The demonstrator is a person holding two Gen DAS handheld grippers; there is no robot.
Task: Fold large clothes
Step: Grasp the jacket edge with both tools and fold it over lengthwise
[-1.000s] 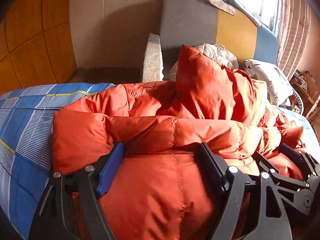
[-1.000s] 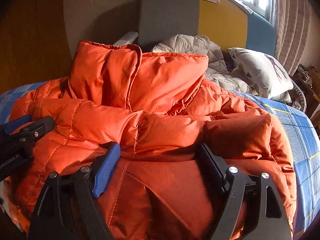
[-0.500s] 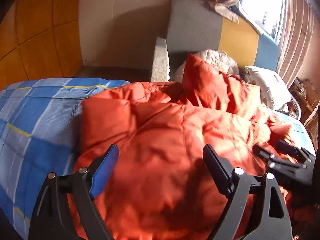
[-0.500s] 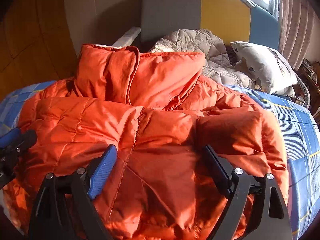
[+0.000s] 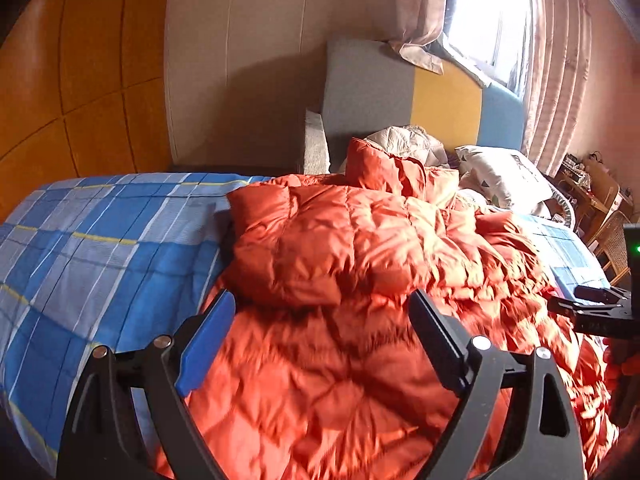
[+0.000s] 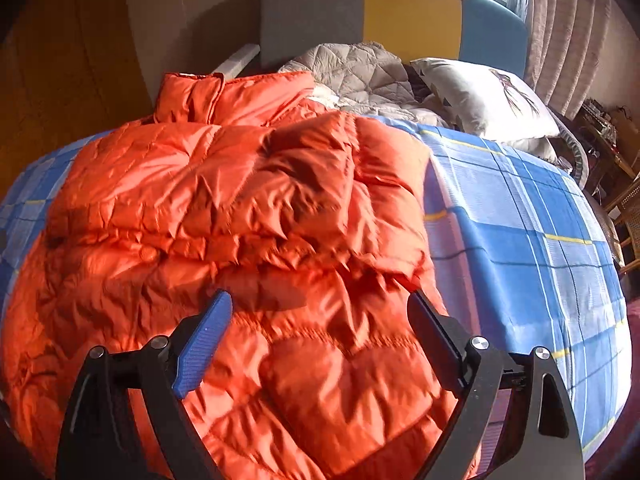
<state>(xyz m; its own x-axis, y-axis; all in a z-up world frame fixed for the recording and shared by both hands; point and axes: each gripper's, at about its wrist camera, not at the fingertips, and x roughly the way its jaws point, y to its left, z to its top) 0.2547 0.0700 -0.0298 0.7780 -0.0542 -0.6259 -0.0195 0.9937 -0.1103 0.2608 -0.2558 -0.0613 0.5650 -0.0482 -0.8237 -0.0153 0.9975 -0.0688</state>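
I have the orange down jacket [image 6: 248, 216] spread across the blue plaid bedsheet [image 6: 520, 240], its collar [image 6: 192, 94] toward the headboard [image 5: 400, 88] and a folded layer lying over its upper half. That makes sense to me: the bed gives a broad, soft surface, and laying the puffy panel down flat lets it settle before the next fold.

My left gripper [image 5: 320, 312] hangs above the jacket's near part with its jaws wide and nothing between them; they have just been opening. My right gripper [image 6: 320, 312] is the same, spread wide over the lower quilting, empty, and its jaws too have just been opening. Neither pad presses the fabric (both look clear of it, though motion blur near the hem makes me less than sure).

Compared with a second ago, both tools have let go and pulled back and upward: then the jaws straddled a thick roll of jacket close in, and now the garment lies flatter and farther off, with far more bedsheet in view on each side. The grey quilt [image 6: 360, 72] and white pillow [image 6: 488, 96] sit unchanged beyond it.
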